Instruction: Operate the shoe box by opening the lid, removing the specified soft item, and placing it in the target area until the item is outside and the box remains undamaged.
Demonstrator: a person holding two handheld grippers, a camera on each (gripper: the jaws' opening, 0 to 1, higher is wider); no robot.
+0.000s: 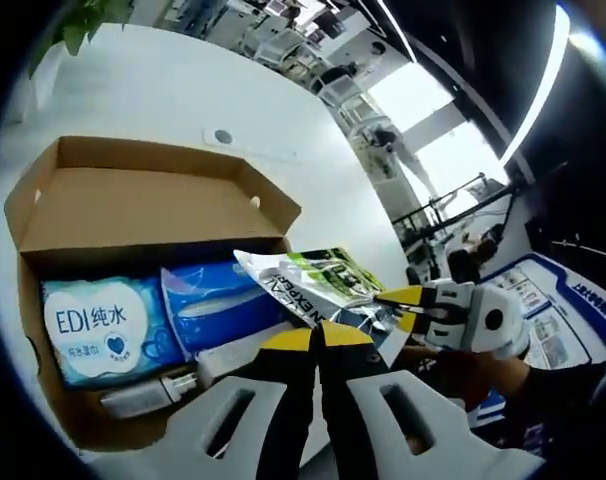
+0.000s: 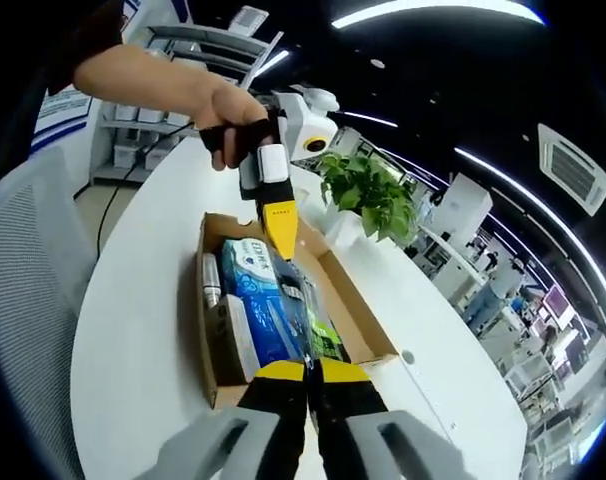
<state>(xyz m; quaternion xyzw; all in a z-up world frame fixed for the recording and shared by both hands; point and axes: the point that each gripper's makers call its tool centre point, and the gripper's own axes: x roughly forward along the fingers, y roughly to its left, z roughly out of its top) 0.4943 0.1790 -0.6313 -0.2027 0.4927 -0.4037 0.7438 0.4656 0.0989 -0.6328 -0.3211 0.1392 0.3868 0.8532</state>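
An open cardboard shoe box (image 1: 153,190) (image 2: 358,315) lies on the white table with its lid folded back. It holds a blue EDI wipes pack (image 1: 98,325) (image 2: 253,260), a second blue pack (image 1: 218,305) (image 2: 278,320), a white tube (image 1: 233,355) and a silver cylinder (image 1: 143,397) (image 2: 210,280). A green, white and silver soft pouch (image 1: 303,280) (image 2: 323,335) is raised at the box's near end, and my right gripper (image 1: 408,305) (image 2: 308,372) is shut on its edge. My left gripper (image 1: 320,337) (image 2: 280,240), held by a hand, hangs shut over the EDI pack with nothing in it.
The round white table (image 2: 133,330) (image 1: 183,80) has free surface around the box. A potted green plant (image 2: 368,190) stands beyond the box's far end. A grey mesh chair (image 2: 23,260) sits beside the table. A cable grommet (image 1: 223,136) is set behind the lid.
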